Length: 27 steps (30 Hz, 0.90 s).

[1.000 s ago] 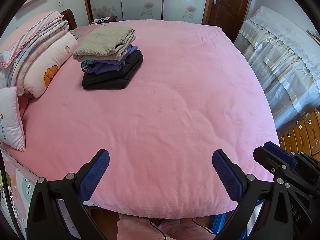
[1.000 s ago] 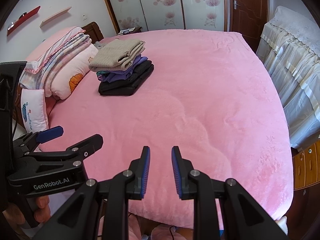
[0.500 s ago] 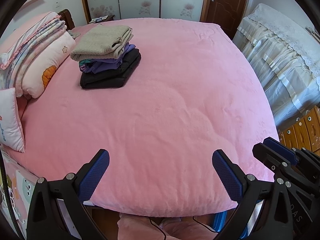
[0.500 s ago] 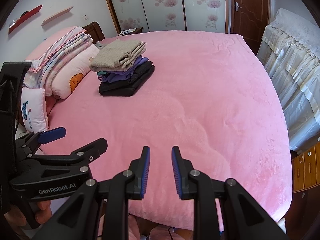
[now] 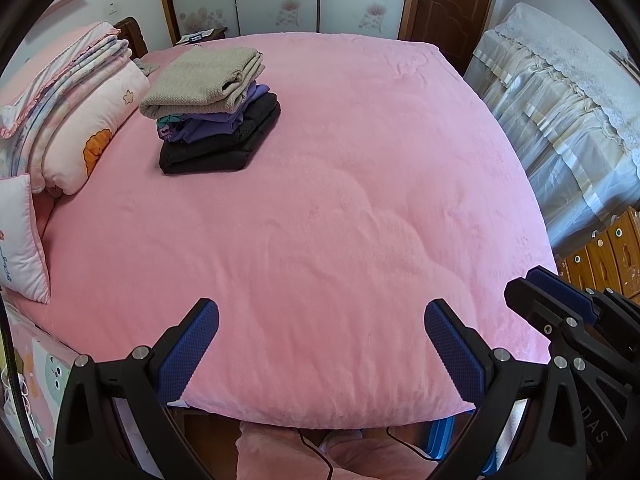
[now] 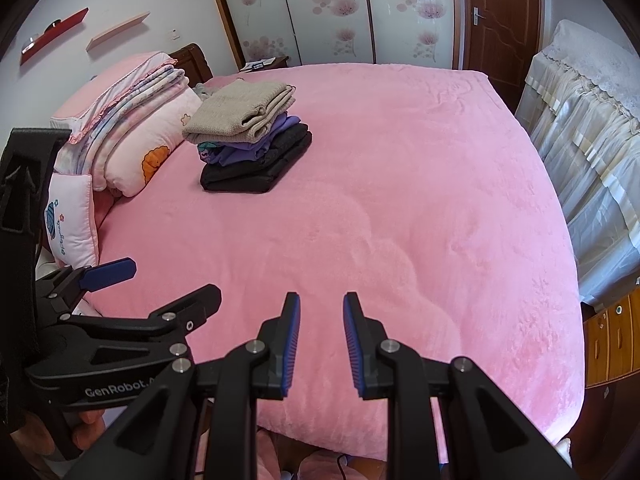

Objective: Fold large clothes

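With the left tool (image 5: 320,322) spread wide and the right tool (image 6: 321,312) narrow, both empty, a careless reach could topple the folded stack (image 5: 212,108) at upper left.

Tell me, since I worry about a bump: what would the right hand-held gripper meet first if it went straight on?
Probably the pink bedspread: the right hand-held gripper, empty, points down at bare cover, well short of the folded clothes stack.

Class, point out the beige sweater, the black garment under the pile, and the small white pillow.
beige sweater (image 5: 200,76), left wrist view, its top face.
black garment (image 6: 244,178), right wrist view, its near folded edge.
white pillow (image 6: 70,216), right wrist view, its printed front.
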Each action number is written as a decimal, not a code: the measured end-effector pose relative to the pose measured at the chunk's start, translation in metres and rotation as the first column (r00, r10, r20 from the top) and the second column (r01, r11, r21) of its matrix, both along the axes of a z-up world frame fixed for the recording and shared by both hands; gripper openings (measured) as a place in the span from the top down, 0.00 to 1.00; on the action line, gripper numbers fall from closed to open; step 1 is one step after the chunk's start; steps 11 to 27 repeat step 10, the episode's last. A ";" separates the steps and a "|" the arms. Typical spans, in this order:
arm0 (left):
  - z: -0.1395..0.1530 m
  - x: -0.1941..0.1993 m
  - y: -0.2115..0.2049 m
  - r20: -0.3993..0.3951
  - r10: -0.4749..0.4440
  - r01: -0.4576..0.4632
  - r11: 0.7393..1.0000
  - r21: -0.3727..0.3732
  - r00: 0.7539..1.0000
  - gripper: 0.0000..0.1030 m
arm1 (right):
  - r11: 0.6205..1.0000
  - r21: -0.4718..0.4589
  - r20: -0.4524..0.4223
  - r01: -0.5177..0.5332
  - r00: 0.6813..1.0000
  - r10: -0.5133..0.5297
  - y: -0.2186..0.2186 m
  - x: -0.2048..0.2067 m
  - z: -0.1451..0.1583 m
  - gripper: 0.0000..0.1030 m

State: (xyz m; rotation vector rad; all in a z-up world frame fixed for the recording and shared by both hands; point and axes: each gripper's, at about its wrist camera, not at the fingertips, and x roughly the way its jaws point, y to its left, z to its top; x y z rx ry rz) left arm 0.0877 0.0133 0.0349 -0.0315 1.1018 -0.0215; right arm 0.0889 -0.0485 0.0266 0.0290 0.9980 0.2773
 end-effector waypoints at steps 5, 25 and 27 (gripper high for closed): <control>-0.001 -0.002 0.000 -0.004 -0.001 0.001 1.000 -0.003 1.000 0.01 | 1.000 -0.001 0.002 0.000 1.000 0.000 0.003 -0.002 -0.001 0.78; -0.001 -0.005 0.000 -0.001 0.003 -0.003 1.000 -0.004 1.000 0.01 | 1.000 -0.003 0.004 0.001 1.000 -0.001 0.004 -0.004 0.000 0.78; -0.001 -0.005 0.000 -0.001 0.003 -0.003 1.000 -0.004 1.000 0.01 | 1.000 -0.003 0.004 0.001 1.000 -0.001 0.004 -0.004 0.000 0.78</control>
